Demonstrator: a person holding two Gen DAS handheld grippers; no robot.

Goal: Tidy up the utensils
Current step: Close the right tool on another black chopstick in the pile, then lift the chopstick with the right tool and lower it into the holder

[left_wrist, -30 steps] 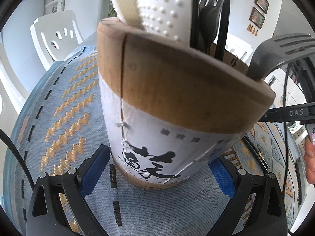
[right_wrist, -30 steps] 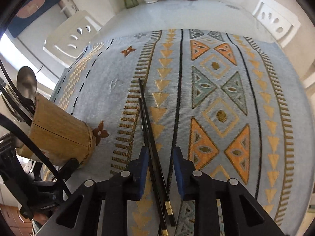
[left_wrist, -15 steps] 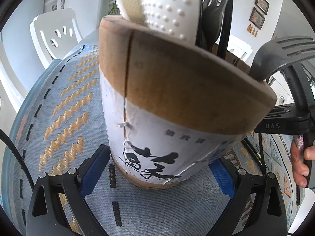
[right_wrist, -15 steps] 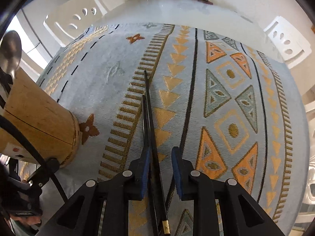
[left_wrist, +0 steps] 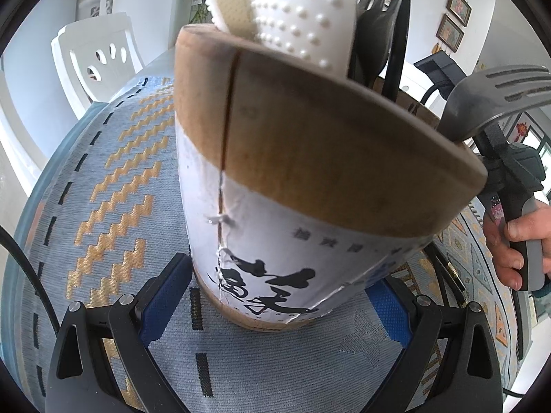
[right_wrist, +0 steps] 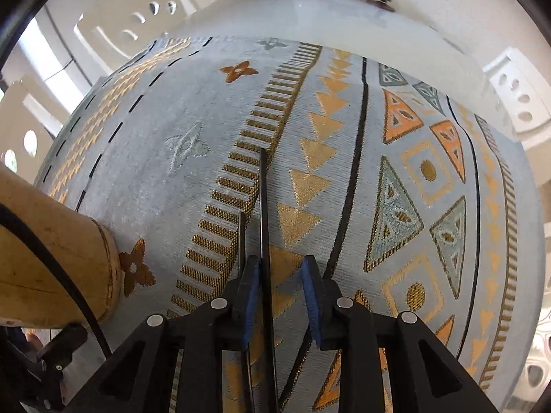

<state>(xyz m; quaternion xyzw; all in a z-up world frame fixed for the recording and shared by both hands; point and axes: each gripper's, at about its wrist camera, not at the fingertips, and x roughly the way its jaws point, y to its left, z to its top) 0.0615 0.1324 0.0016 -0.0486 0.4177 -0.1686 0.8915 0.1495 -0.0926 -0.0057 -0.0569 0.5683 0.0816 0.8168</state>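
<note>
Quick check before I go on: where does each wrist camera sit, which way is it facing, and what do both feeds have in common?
Left wrist: on the left gripper, tilted down at the wooden utensil holder between its blue pads; the person's right hand shows at the right edge.
Right wrist: on the right gripper, looking steeply down at the patterned tablecloth and two black chopsticks; only its own fingers show.
Shared: the holder, the tablecloth and the white chairs.

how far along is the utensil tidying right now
Done: a white paddle and a slotted spatula already stand in the wooden holder, which the left gripper brackets. In hand: the right gripper, jaws open, straddles one of the black chopsticks on the cloth. Left: gripping both and dropping them in.
</note>
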